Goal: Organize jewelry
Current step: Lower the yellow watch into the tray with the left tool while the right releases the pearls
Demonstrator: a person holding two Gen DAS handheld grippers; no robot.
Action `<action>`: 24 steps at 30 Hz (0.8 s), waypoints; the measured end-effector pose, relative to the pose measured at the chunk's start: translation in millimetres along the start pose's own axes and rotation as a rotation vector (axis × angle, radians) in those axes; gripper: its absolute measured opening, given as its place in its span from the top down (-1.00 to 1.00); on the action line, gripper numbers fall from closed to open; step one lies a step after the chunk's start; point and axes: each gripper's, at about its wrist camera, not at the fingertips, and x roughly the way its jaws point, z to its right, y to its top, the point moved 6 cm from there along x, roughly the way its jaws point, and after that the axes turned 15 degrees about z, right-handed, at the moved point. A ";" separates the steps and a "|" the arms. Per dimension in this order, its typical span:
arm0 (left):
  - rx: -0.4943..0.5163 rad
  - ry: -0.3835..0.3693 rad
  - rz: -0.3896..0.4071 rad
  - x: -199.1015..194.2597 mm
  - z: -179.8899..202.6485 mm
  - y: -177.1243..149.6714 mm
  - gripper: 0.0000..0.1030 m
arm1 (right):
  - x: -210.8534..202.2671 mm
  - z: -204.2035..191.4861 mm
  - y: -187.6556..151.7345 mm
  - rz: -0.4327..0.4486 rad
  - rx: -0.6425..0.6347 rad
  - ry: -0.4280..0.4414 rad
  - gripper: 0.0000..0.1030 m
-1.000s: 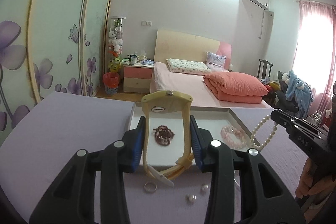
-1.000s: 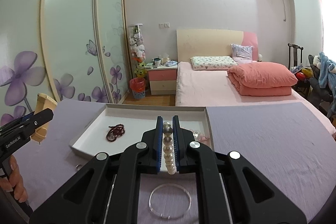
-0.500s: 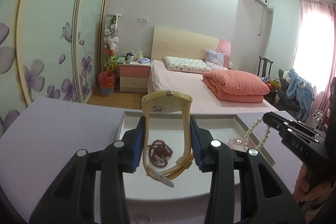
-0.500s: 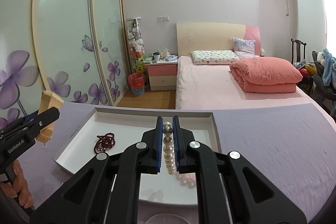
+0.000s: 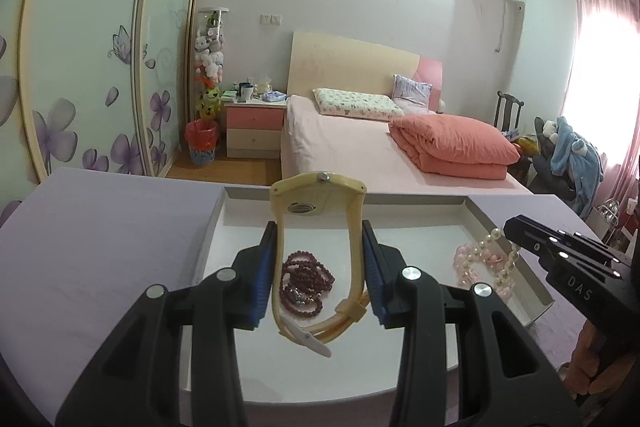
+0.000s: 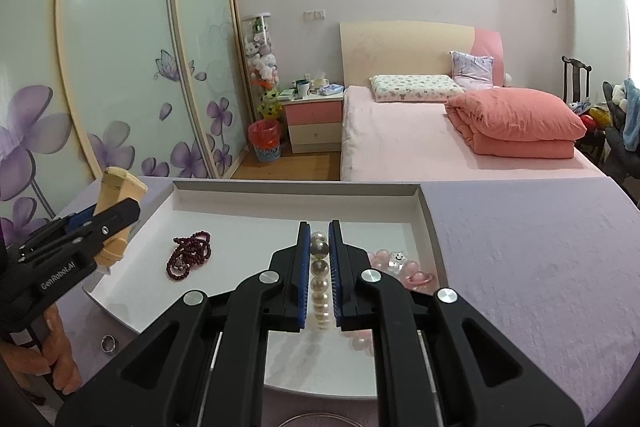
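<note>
The left gripper (image 5: 319, 277) is closed on a cream watch (image 5: 318, 205), its blue pads pressing the two sides of the strap while the case stands up above the fingertips and the buckle end droops below, all of it hanging over the left part of the white tray (image 5: 508, 223). The watch looks light and fairly stiff at the case but springy in the strap, so a hold on the strap sides as here seems sound, though it may twist on release. Under it in the tray lies a dark red bead bracelet (image 5: 303, 283), limp and easy to snag. To the right, pink beads (image 6: 400, 267) sit on the tray floor by its right wall. The right gripper (image 6: 319, 275) is nearly shut on a pearl strand (image 6: 319, 281), pinched between its pads, the loose end trailing down onto the pink beads. The pearls look smooth, slippery and floppy, so they will probably pool wherever they are let go. A ring (image 6: 109, 343) lies on the lilac cloth (image 6: 540, 267) outside the tray, small and hard, likely needing a fingertip pinch across its band.
</note>
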 end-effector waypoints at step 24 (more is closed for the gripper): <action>0.004 0.009 0.004 -1.7 2.1 -0.6 0.10 | 2.8 -1.7 -3.2 -0.022 0.004 0.036 0.79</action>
